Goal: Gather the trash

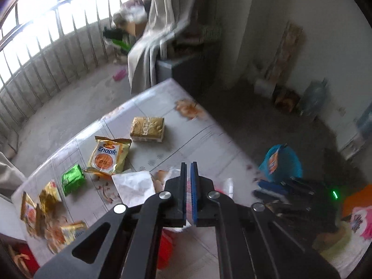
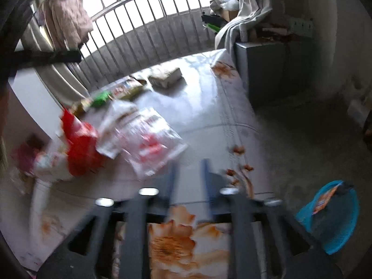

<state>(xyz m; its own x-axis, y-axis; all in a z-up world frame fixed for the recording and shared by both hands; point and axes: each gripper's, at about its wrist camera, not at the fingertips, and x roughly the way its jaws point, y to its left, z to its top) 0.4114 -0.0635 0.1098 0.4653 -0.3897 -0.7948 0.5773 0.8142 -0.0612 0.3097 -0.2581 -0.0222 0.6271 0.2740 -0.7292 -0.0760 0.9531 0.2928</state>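
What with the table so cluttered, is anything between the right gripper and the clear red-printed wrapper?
Nothing visible: only bare floral tablecloth separates the open right gripper from the clear red-printed wrapper, ahead to its left.

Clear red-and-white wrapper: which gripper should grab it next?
Probably right. The right gripper is open, and the clear red-and-white wrapper lies just ahead of it, slightly left. The left gripper looks shut.

My left tongs (image 1: 188,169) were matte black linkage arms with slotted cutouts, round silver pivot screws and blue ribbed pads on the inner faces of the fingers. My right tongs (image 2: 188,169) looked the same through motion blur: black bars, silver screws, blue-faced fingers.
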